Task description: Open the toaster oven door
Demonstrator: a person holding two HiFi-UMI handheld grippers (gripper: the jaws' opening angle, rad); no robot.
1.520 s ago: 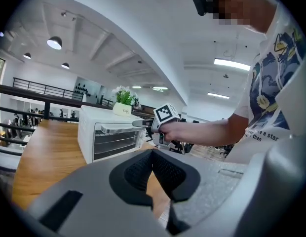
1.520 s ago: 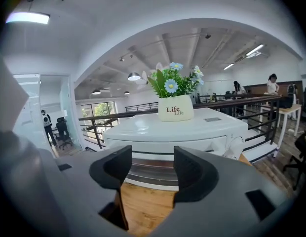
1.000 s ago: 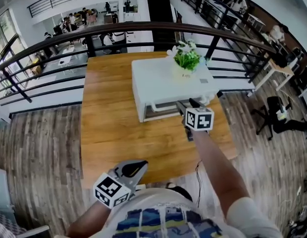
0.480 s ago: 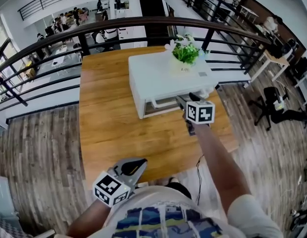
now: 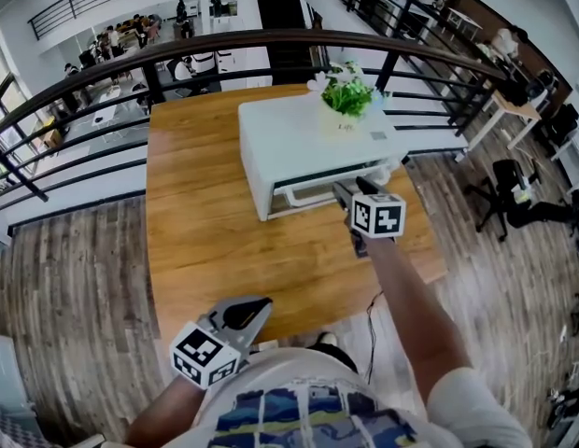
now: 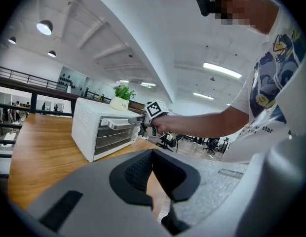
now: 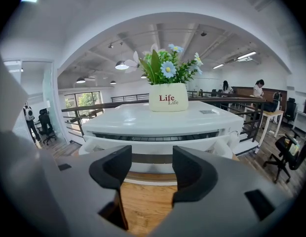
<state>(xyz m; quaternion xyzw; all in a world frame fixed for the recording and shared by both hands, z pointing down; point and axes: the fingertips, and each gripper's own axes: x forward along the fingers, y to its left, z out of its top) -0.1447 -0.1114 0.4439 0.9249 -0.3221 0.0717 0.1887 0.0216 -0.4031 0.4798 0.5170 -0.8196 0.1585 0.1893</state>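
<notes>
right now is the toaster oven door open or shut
Barely ajar: a dark slit shows along the top of the toaster oven door.

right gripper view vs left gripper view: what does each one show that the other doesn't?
Only the right gripper view: the right gripper with jaws apart, the oven's door handle just beyond them. Only the left gripper view: the left gripper, jaws together and empty, plus the person's arm stretched to the handle, seen from the side. Both: the white toaster oven, the flower pot on top, the wooden table.

Bright, even ceiling light; strong fisheye warp (dark vignette corners).
</notes>
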